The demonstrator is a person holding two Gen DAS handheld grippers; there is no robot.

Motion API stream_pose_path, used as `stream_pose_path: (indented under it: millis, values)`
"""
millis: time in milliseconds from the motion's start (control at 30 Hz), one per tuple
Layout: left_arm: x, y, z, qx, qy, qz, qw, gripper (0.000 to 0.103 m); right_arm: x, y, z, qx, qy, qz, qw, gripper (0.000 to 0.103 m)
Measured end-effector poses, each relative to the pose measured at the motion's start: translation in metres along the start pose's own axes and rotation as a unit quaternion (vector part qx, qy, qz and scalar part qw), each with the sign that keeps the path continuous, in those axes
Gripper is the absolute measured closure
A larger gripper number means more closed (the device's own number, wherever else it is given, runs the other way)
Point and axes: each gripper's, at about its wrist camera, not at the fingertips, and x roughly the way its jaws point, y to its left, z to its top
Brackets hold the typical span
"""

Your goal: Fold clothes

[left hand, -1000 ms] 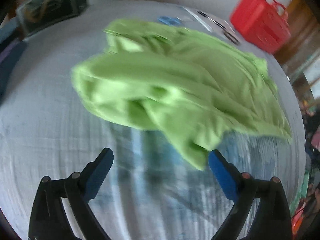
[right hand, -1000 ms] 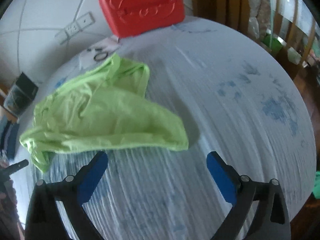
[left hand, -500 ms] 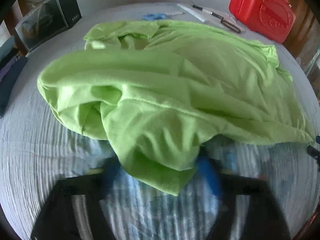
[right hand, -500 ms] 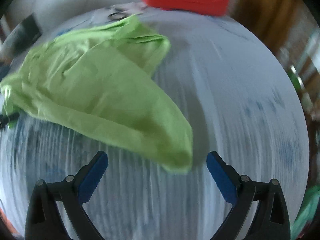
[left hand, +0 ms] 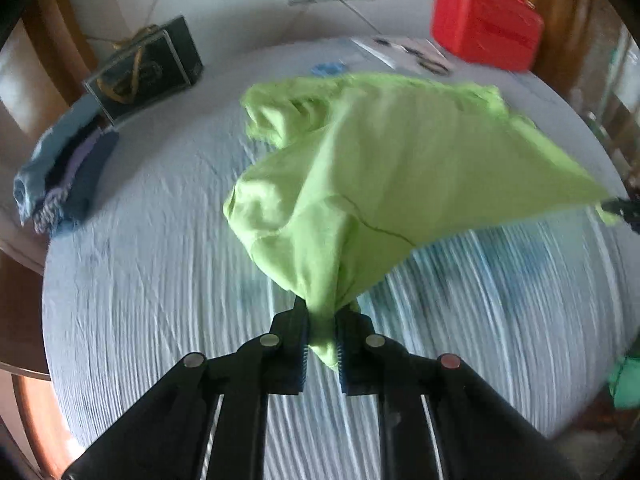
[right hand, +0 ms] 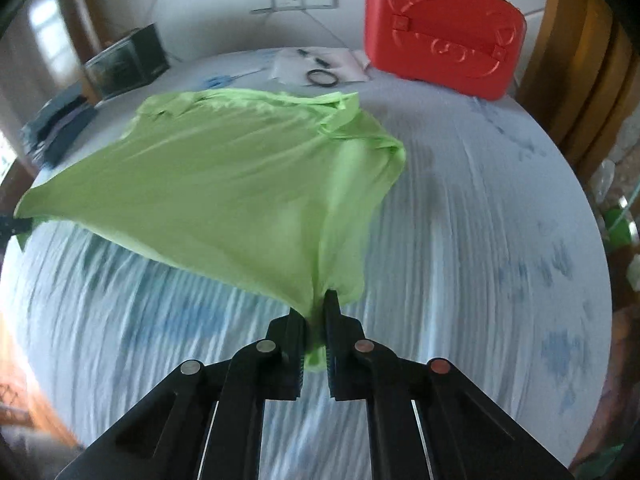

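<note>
The left gripper [left hand: 322, 332] and right gripper [right hand: 314, 332], open a second ago, now each pinch a corner of the green shirt [right hand: 240, 176], stretching it above the bed [right hand: 480, 240] (red case [right hand: 444, 28] at 1 o'clock); spreading for a fold looks underway.

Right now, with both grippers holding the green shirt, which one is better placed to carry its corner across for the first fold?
Left, probably. The left gripper holds the bunched side of the green shirt, which needs straightening; the right gripper can anchor its tauter edge.
</note>
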Motion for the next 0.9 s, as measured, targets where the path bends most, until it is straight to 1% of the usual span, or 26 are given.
stream_pose_path:
  millis: [67,133,167,200,267,300,333,367,400,433,467,500,567,600,633,700,767,800,833,867,900]
  values:
    - [0.001,-0.005,-0.020,0.012,0.021,-0.005,0.9997,0.092,-0.001,0.006,-0.018,-0.007,0.025,-0.007,1.000,0.095]
    - [0.015,-0.012,-0.039,0.026,0.054,-0.020,0.9980,0.092,-0.002,0.011,-0.035,-0.015,0.051,-0.013,0.999,0.095]
    - [0.020,-0.014,-0.042,0.031,0.065,-0.028,0.9970,0.092,-0.002,0.014,-0.044,-0.018,0.063,-0.017,0.998,0.095]
    - [0.028,-0.017,-0.049,0.035,0.083,-0.043,0.9950,0.092,-0.003,0.017,-0.053,-0.022,0.076,-0.020,0.997,0.095]
    - [0.038,-0.017,-0.053,0.030,0.103,-0.065,0.9921,0.089,0.006,0.009,-0.066,-0.011,0.105,-0.030,0.994,0.095]
    - [0.039,-0.014,-0.053,0.023,0.107,-0.070,0.9915,0.083,0.009,0.005,-0.073,-0.004,0.118,-0.035,0.992,0.095]
    - [0.036,-0.011,-0.050,0.018,0.101,-0.075,0.9920,0.070,0.012,0.000,-0.079,0.004,0.131,-0.039,0.991,0.094]
    - [0.033,-0.006,-0.047,0.012,0.094,-0.079,0.9924,0.062,0.015,-0.004,-0.084,0.013,0.149,-0.033,0.988,0.093]
    - [0.026,0.000,-0.042,0.003,0.080,-0.084,0.9932,0.045,0.017,-0.006,-0.087,0.017,0.158,-0.030,0.987,0.087]
    - [0.019,0.007,-0.037,-0.006,0.067,-0.088,0.9938,0.031,0.016,-0.008,-0.089,0.018,0.161,-0.038,0.986,0.082]
    - [0.011,0.016,-0.031,-0.019,0.054,-0.087,0.9946,0.026,0.015,-0.010,-0.089,0.015,0.167,-0.039,0.985,0.080]
    - [0.005,0.025,-0.025,-0.031,0.042,-0.085,0.9950,0.024,0.013,-0.012,-0.089,0.013,0.173,-0.040,0.984,0.077]
    - [0.003,0.044,-0.016,-0.060,0.031,-0.064,0.9957,0.024,0.008,-0.019,-0.088,0.018,0.174,-0.041,0.984,0.070]
    - [0.003,0.053,-0.011,-0.074,0.026,-0.053,0.9956,0.024,0.003,-0.024,-0.086,0.026,0.165,-0.039,0.985,0.067]
    - [0.008,0.060,-0.007,-0.086,0.027,-0.036,0.9953,0.024,-0.001,-0.029,-0.083,0.035,0.153,-0.034,0.987,0.065]
    - [0.034,0.081,0.003,-0.125,0.034,0.002,0.9915,0.024,-0.010,-0.041,-0.070,0.060,0.117,-0.016,0.991,0.064]
    - [0.059,0.091,0.005,-0.159,0.043,0.020,0.9862,0.024,-0.010,-0.049,-0.052,0.070,0.090,-0.009,0.993,0.059]
    - [0.075,0.098,0.008,-0.178,0.049,0.029,0.9823,0.024,-0.007,-0.053,-0.042,0.072,0.078,-0.009,0.994,0.049]
    - [0.091,0.104,0.012,-0.197,0.055,0.038,0.9781,0.027,-0.005,-0.057,-0.035,0.073,0.070,-0.010,0.995,0.036]
    - [0.099,0.106,0.013,-0.205,0.057,0.044,0.9761,0.030,-0.004,-0.060,-0.028,0.074,0.062,-0.011,0.995,0.030]
    - [0.107,0.109,0.014,-0.212,0.059,0.050,0.9741,0.032,0.000,-0.060,-0.019,0.078,0.053,-0.008,0.996,0.021]
